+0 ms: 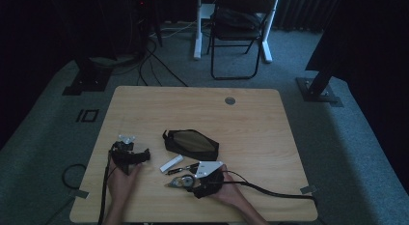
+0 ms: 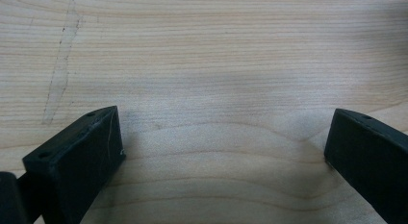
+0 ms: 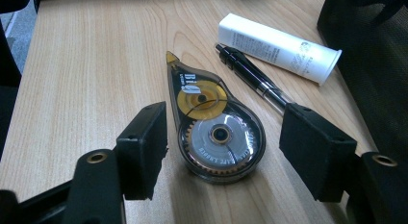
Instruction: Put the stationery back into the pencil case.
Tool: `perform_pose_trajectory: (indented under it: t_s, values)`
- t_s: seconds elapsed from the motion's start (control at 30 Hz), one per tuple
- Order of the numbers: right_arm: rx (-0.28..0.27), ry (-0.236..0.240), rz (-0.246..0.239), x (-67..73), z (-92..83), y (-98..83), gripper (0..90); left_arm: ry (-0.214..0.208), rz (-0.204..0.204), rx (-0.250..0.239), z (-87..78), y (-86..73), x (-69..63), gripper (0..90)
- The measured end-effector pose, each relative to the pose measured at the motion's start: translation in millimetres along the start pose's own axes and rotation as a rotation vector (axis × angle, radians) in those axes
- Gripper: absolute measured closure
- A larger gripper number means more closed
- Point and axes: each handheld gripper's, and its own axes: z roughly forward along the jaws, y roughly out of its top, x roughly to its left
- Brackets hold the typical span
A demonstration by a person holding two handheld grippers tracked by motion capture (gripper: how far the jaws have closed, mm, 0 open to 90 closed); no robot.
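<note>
A correction tape dispenser (image 3: 216, 132), clear with a yellow spool and a grey gear, lies flat on the wooden table (image 1: 251, 133). My right gripper (image 3: 228, 128) stands open around it, one jaw on each side with a gap to the casing. In the high view the dispenser (image 1: 177, 182) lies just left of the right gripper (image 1: 190, 182), near the front edge. My left gripper (image 1: 132, 155) rests at the front left, and in its own view it (image 2: 226, 142) is open over bare wood.
A black pen (image 3: 250, 77) and a white tube (image 3: 279, 47) lie just beyond the dispenser. A black mesh pouch (image 1: 190, 144) sits mid-table behind them. Cables trail off the front edge. A folding chair (image 1: 238, 32) stands on the floor beyond the table.
</note>
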Motion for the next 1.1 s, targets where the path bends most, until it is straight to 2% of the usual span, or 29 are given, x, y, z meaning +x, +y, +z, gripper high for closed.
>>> perform_pose_trajectory:
  t_s: [0.07,0.13,0.17,0.27,0.5,0.57,0.67,0.8,0.93,1.1]
  values:
    - [0.013,-0.025,-0.027,2.4,-1.3,1.1,35.0,0.000,0.000,0.000,0.0,0.0,0.0,0.0]
    - [0.016,-0.033,-0.033,3.8,-4.3,2.2,35.5,0.000,0.000,0.000,0.0,0.0,0.0,0.0]
    - [0.030,-0.065,-0.043,3.9,-5.7,2.5,34.9,0.000,0.000,0.000,0.0,0.0,0.0,0.0]
    - [0.059,-0.104,-0.055,3.1,-8.3,3.3,33.7,0.000,0.000,0.000,0.0,0.0,0.0,0.0]
    - [0.104,-0.145,-0.077,3.3,-16.6,7.9,32.8,0.000,0.002,0.001,-0.1,0.0,0.1,0.0]
    - [0.104,-0.128,-0.071,3.1,-16.7,7.9,35.1,0.000,0.000,0.000,0.0,0.0,0.0,0.0]
    - [0.078,-0.066,-0.060,3.7,-13.8,7.0,38.4,0.000,0.000,0.000,0.0,0.0,0.0,0.0]
    - [0.052,-0.028,-0.051,3.3,-3.3,2.0,36.7,0.000,0.000,0.000,0.0,0.0,0.0,0.0]
    - [0.035,-0.001,-0.060,2.4,5.3,-1.6,34.8,0.000,0.000,0.000,0.0,0.0,0.0,0.0]
    - [0.029,-0.001,-0.080,2.6,10.9,-4.6,35.6,0.000,0.000,0.000,0.0,0.0,0.0,0.0]
